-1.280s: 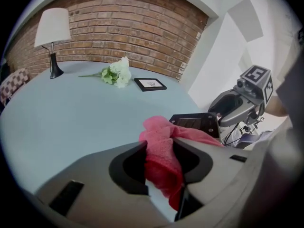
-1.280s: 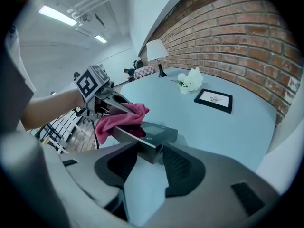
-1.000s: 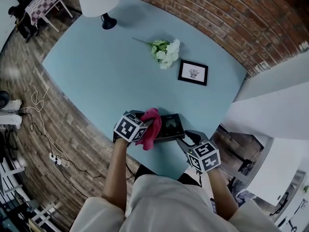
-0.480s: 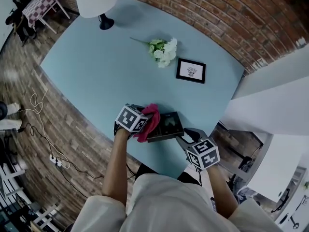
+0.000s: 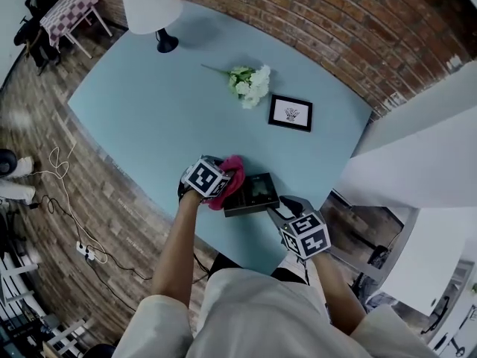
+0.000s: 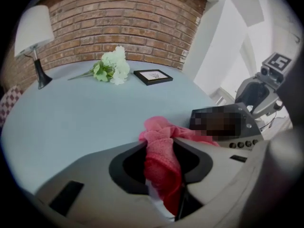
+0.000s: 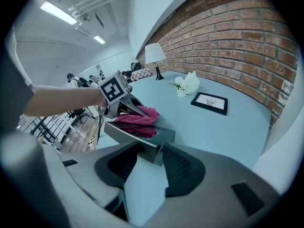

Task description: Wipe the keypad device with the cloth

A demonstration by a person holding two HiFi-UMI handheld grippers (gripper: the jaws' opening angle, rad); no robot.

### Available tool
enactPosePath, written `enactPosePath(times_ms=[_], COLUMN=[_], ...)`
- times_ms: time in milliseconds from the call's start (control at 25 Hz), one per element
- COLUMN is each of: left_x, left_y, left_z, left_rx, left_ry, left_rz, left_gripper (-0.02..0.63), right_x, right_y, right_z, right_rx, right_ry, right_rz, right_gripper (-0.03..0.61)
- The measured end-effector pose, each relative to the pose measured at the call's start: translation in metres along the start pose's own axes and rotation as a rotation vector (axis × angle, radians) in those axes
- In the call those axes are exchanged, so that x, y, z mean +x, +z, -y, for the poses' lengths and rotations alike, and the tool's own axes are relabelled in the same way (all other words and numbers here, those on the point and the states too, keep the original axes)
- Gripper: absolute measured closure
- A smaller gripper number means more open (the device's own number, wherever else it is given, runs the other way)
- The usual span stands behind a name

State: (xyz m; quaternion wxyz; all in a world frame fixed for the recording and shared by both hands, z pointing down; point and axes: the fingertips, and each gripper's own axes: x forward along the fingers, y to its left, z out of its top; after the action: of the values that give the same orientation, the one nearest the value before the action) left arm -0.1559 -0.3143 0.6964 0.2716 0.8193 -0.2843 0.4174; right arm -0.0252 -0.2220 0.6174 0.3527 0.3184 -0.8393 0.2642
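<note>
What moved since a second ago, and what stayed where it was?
The left gripper, shut on the pink cloth, slid a little forward along the left end of the keypad device. The right gripper stayed clamped on its near right corner. The lamp, flowers and picture frame did not move.

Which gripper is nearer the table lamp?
Left. The left gripper, shut on the pink cloth, is at the end of the keypad device toward the table lamp; the right gripper grips its opposite end, farther off.

Pink cloth [image 5: 232,170], dark keypad device [image 5: 258,193], pale blue table [image 5: 164,95], red-brick wall [image 5: 335,21].
</note>
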Motion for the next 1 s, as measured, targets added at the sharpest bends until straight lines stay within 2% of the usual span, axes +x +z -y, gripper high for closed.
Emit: enactPosePath(times_ms=[120, 200, 280, 400, 520, 640, 1000], left_x=[-0.022, -0.052, -0.085, -0.122, -0.138, -0.133, -0.073], left_y=[0.012, 0.028, 0.046, 0.064, 0.067, 0.063, 0.039], left_z=[-0.001, 0.002, 0.014, 0.044, 0.075, 0.1, 0.109], left_rx=[0.026, -0.031, -0.088, -0.096, -0.073, -0.062, -0.028], left_ry=[0.053, 0.063, 0.033, -0.014, -0.031, -0.057, -0.026], left_rz=[0.1, 0.22, 0.331, 0.408, 0.414, 0.382, 0.205], left_gripper=[0.443, 0.443, 0.443, 0.443, 0.443, 0.443, 0.443], right_x=[-0.001, -0.001, 0.0, 0.0, 0.001, 0.001, 0.001], right_y=[-0.003, -0.004, -0.003, -0.001, 0.0, 0.0, 0.001], right_z=[0.0, -0.001, -0.002, -0.001, -0.002, -0.003, -0.004], right_rx=[0.004, -0.003, -0.013, -0.023, -0.03, -0.025, -0.013], right_ry=[-0.004, -0.003, 0.001, 0.009, 0.019, 0.028, 0.04], right_rz=[0.014, 0.018, 0.024, 0.032, 0.04, 0.048, 0.05], right_gripper=[0.38, 0.38, 0.382, 0.388, 0.388, 0.388, 0.396])
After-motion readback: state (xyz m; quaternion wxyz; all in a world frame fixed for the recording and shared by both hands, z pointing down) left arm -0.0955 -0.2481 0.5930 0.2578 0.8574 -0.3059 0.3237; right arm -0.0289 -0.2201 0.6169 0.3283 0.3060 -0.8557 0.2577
